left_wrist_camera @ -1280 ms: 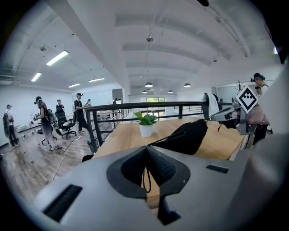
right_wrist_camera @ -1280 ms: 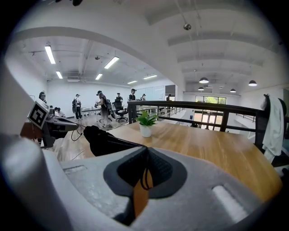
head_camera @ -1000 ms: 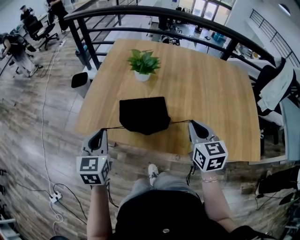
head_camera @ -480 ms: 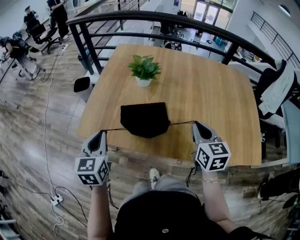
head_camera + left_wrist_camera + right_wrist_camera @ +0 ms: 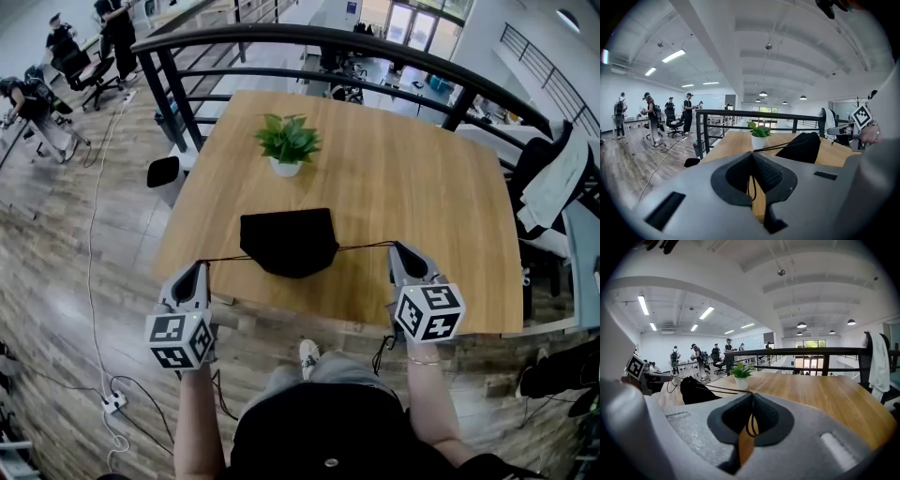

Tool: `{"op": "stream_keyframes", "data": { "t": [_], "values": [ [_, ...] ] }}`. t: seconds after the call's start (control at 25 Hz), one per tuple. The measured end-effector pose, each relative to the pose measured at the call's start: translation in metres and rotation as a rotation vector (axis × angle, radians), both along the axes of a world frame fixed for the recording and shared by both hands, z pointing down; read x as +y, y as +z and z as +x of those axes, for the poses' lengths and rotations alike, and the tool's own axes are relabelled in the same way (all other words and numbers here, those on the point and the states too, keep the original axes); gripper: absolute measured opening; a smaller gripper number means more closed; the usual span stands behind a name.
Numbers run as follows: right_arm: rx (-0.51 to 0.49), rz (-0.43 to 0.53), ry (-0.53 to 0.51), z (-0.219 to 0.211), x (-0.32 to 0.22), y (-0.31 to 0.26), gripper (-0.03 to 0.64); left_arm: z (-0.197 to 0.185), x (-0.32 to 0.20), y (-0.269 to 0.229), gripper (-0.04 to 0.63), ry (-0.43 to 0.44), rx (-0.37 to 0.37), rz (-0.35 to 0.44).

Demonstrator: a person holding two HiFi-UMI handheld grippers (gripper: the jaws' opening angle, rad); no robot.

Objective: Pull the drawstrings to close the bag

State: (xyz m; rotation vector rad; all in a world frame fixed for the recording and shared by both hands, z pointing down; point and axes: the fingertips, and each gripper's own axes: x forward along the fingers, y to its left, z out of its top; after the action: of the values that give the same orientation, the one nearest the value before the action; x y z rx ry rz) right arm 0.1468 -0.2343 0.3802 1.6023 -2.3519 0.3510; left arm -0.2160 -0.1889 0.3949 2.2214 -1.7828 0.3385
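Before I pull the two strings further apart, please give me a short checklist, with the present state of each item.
1. The left gripper is shut on the left drawstring: ok.
2. The right gripper is shut on the right drawstring: ok.
3. Both cords run taut from the bag to the jaws: ok.
4. The bag rests on the table, near its front edge: ok.
5. The potted plant stands apart behind the bag, clear of both cords: ok.
6. The bag's mouth is fully closed: cannot tell, because the black fabric shows no detail.
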Motion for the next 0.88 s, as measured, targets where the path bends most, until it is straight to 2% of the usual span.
{"op": "stream_keyframes", "data": {
  "t": [0.4,0.64,0.88],
  "values": [
    [0.027,-0.034,0.008,0.007,-0.001,0.016,0.002,0.001,0.006,0.026,0.017,-0.022,0.060,-0.066],
    [0.099,-0.054,0.002,0.007,-0.005,0.033,0.003,0.007,0.002,0.048,0.017,-0.040,0.132,-0.149],
    [0.118,-0.097,0.009,0.010,-0.013,0.055,0.003,0.014,-0.003,0.065,0.017,-0.016,0.128,-0.201]
  ]
}}
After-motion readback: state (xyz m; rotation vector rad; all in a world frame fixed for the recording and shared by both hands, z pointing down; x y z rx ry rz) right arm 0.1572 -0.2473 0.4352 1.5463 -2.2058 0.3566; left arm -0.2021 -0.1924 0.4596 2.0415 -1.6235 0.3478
